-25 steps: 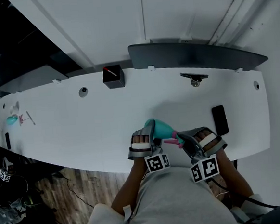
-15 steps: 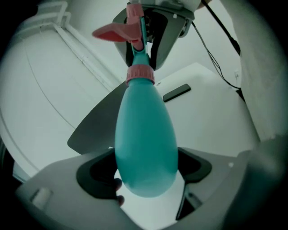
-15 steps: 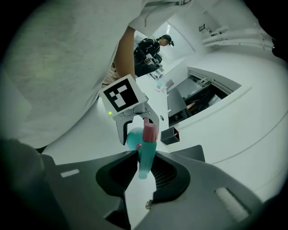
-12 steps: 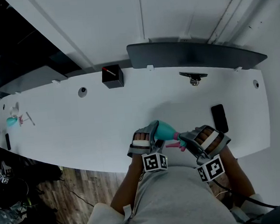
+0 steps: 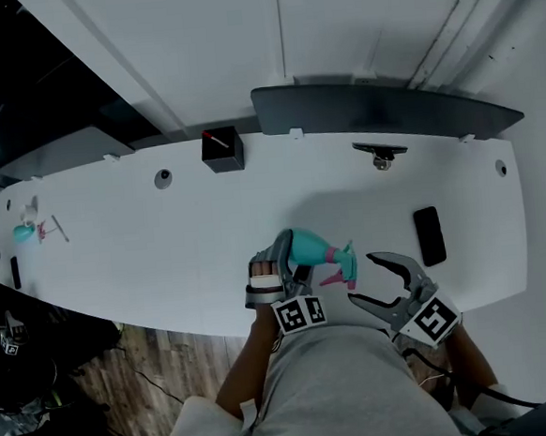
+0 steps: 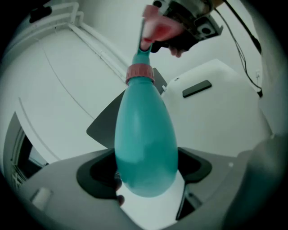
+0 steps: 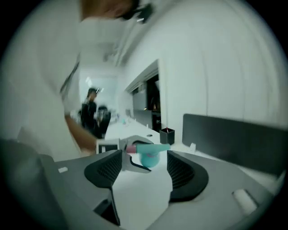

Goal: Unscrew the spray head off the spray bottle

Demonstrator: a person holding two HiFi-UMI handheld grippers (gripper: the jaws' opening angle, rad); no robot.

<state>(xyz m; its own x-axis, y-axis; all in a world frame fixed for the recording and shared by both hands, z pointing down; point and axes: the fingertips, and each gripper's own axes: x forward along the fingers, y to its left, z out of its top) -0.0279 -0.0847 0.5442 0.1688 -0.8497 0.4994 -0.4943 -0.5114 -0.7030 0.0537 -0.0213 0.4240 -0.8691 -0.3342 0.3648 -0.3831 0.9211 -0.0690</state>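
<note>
Teal bottle (image 5: 306,248) sits clamped by its body in the left gripper (image 5: 290,261), above the desk's (image 5: 162,240) near edge. Its spray head (image 5: 343,265) is on, pointing toward the right gripper (image 5: 362,279), whose jaws have just been opening and stand wide, near the head but gripping nothing.

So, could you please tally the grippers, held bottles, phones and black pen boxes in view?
Grey two-jaw grippers, left and right (jaws just opened, empty): 2
Teal plastic spray bottle with pink head, held: 1
Flat black phone: 1
Square black pen box: 1
Total: 5
</note>
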